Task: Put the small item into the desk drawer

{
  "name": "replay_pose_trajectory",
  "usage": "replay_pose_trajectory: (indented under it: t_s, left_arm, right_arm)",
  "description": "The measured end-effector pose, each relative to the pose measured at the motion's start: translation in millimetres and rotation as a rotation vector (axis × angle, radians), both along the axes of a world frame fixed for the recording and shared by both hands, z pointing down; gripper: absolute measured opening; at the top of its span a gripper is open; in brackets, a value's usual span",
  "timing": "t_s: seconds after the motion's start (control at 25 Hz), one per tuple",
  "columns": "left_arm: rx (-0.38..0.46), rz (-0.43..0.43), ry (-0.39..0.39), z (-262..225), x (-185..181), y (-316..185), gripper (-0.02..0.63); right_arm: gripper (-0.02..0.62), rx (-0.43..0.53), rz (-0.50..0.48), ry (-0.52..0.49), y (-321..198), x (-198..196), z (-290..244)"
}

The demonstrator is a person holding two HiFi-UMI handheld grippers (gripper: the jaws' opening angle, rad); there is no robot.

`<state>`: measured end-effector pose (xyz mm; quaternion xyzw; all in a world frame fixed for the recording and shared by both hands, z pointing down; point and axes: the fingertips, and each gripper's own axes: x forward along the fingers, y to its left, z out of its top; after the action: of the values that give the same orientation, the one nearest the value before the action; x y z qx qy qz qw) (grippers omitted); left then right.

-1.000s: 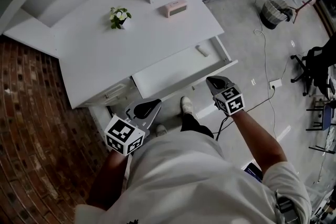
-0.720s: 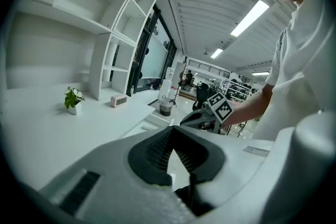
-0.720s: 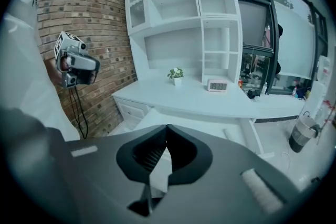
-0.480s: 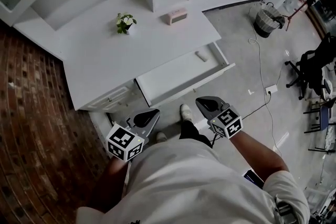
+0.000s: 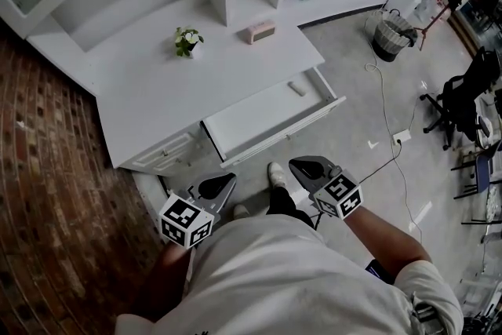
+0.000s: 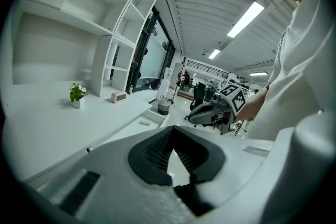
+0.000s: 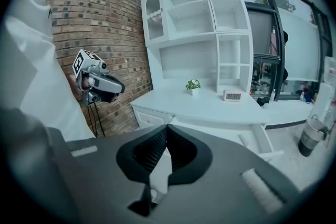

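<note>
1. Desk drawer (image 5: 255, 115): one, standing open out of the white desk (image 5: 157, 82) at frame centre. Its front edge faces lower right, towards us.
2. Right gripper (image 5: 298, 165): lower centre-right, close to the body. Its jaws are closed tip to tip with nothing in them.
3. Left gripper (image 5: 222, 183): lower centre-left, also close to the body. Its jaws meet at the tips and it too carries nothing. That makes two grippers, both empty.
4. On the desk top we count one potted plant (image 5: 187, 39) and one small clock (image 5: 260, 31), both up-frame of the drawer.
5. Small item (image 5: 297, 89): one, pale and oblong. It lies inside the drawer at its upper-right end, near the right side wall.
   - Its long axis appears to run roughly parallel to that wall, upper left to lower right.
   - It sits almost straight up-frame from the right gripper and well apart from it. The left gripper is farther off, so the right hand is the nearer.
   - We judge the placing done. What remains, if anything, is the drawer front, which lies between both grippers and the item.
</note>
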<state>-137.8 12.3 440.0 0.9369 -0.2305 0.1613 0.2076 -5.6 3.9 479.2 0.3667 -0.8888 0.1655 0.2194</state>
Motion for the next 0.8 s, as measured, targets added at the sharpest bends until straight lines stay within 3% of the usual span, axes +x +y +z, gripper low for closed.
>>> replay_pose_trajectory:
  t_s: [0.8]
  left_arm:
    - [-0.011, -0.005, 0.001, 2.7, -5.3, 15.9, 0.006]
  right_arm:
    - [0.012, 0.062, -0.015, -0.037, 7.6, -15.1, -27.3]
